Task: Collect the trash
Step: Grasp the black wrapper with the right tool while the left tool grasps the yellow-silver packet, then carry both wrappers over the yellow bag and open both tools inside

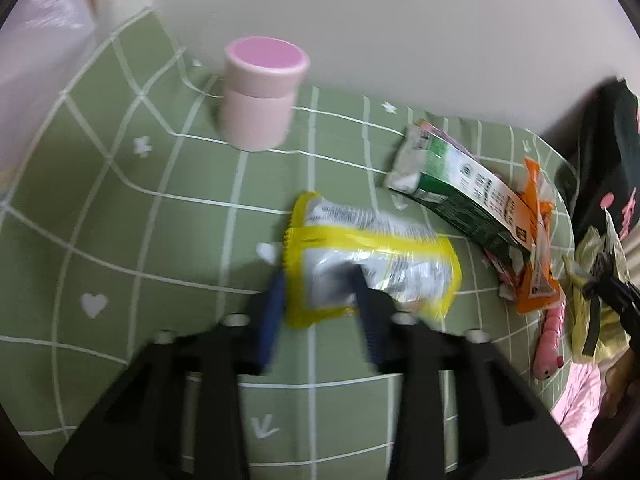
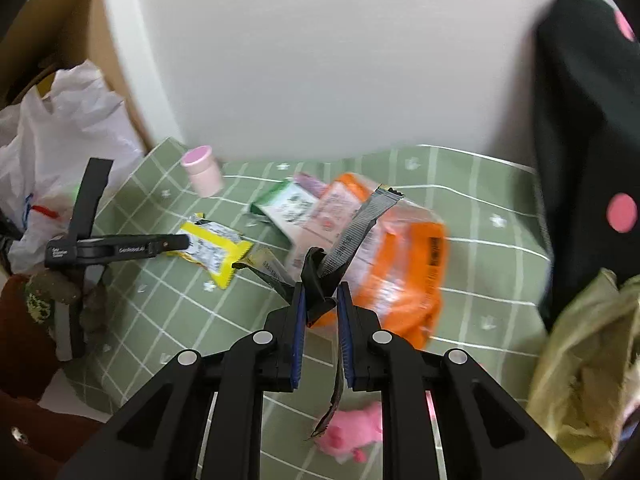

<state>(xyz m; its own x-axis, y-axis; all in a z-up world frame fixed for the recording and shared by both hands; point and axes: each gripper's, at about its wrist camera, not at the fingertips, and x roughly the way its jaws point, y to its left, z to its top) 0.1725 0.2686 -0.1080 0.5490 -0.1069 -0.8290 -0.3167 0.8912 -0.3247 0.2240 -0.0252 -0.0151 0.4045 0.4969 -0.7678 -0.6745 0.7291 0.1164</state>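
Yellow wrapper (image 1: 372, 264) print blurred, unreadable; left gripper (image 1: 316, 280) fingertips smeared; pink toy (image 2: 354, 432) half hidden behind right gripper (image 2: 322, 296).

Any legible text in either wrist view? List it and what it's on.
"GenRobot.ai" (faint, best reading): white print on the side of the left gripper.
Small white label next to it: too small to read.
Yellow wrapper, green carton, orange wrapper: printing blurred, unreadable.
Dark wrapper in the right gripper: print too small to read.

Wrappers: five — yellow wrapper (image 1: 372, 264), green wrapper (image 1: 460, 196), orange wrapper (image 2: 400, 264), dark wrapper (image 2: 352, 240), olive wrapper (image 2: 272, 268)
Pink jars: one pink jar (image 1: 260, 96)
Pink plush toys: one pink toy (image 2: 356, 432)
White plastic bags: one white bag (image 2: 60, 152)
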